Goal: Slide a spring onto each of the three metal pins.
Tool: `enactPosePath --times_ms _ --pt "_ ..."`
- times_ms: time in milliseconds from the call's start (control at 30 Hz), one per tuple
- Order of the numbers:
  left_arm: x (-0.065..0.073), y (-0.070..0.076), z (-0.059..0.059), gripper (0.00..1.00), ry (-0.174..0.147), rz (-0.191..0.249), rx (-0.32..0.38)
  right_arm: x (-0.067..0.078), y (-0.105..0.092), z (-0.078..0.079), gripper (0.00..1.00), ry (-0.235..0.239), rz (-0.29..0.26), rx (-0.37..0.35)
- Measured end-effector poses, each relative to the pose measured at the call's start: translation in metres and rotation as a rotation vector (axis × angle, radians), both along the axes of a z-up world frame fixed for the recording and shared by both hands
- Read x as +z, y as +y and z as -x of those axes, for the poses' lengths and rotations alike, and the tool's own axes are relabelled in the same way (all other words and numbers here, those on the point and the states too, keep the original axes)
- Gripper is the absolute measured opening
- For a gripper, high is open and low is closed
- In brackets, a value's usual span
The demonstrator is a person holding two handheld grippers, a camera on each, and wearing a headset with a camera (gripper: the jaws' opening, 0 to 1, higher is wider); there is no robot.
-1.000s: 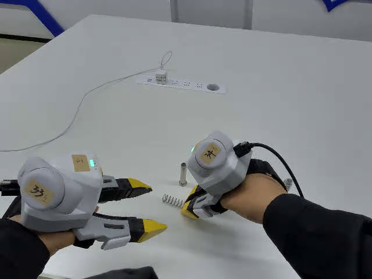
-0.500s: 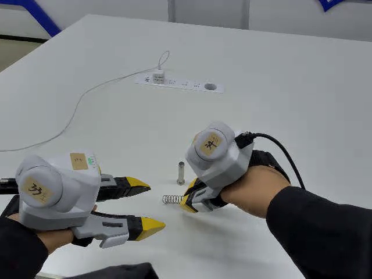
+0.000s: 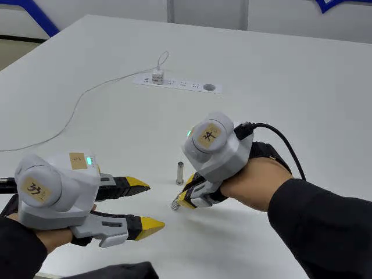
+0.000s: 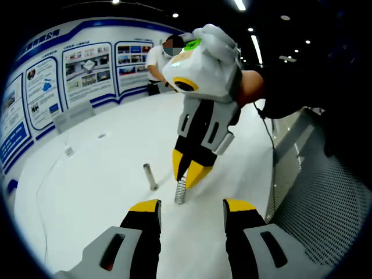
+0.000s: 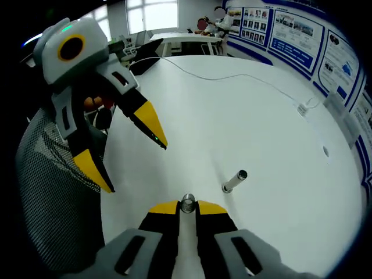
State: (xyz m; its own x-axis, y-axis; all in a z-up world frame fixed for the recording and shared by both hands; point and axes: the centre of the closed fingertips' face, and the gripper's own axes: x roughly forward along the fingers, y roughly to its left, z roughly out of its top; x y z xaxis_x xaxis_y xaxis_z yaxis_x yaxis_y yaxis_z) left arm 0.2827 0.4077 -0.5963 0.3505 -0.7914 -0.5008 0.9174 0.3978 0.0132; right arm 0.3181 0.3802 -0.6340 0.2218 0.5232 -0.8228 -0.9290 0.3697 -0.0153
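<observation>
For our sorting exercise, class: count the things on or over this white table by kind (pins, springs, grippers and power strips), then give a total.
metal pin: 1
spring: 1
grippers: 2 (left gripper, right gripper)
power strip: 1
Total: 5

left gripper (image 3: pixel 152 205) tag (image 3: pixel 36 190) "33", right gripper (image 3: pixel 183 200) tag (image 3: pixel 209 135) illeg.

The tabletop (image 3: pixel 279 87) is smooth, matt white. The pin (image 3: pixel 180 172) looks like dull grey metal; the spring (image 4: pixel 181 190) is bright coiled wire, probably steel. The left tool (image 3: pixel 153 205) and right tool (image 5: pixel 187 207) have glossy white plastic shells and matt black-and-yellow jaws. The sleeve (image 3: pixel 325 232) is dark cloth.
</observation>
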Motion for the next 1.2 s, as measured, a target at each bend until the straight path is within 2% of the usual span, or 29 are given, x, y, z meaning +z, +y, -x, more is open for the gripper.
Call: enactPosePath --times_ms 400,633,1033,1200 --pt "0.0 -0.0002 -0.0004 0.44 -0.001 0.0 0.0 0.0019 -0.0038 0.0004 0.12 0.016 0.019 0.002" --pt "-0.0001 -0.0002 -0.0005 0.44 -0.002 0.001 -0.001 -0.0024 -0.005 0.0011 0.12 0.037 0.04 0.005" --pt "0.0002 0.0005 -0.0008 0.44 -0.001 0.003 0.003 -0.004 -0.0005 -0.0031 0.12 0.046 0.03 -0.001" --pt "-0.0002 0.0 -0.0003 0.44 -0.001 0.001 0.0 0.0026 -0.0025 -0.0027 0.12 0.043 0.024 -0.003"
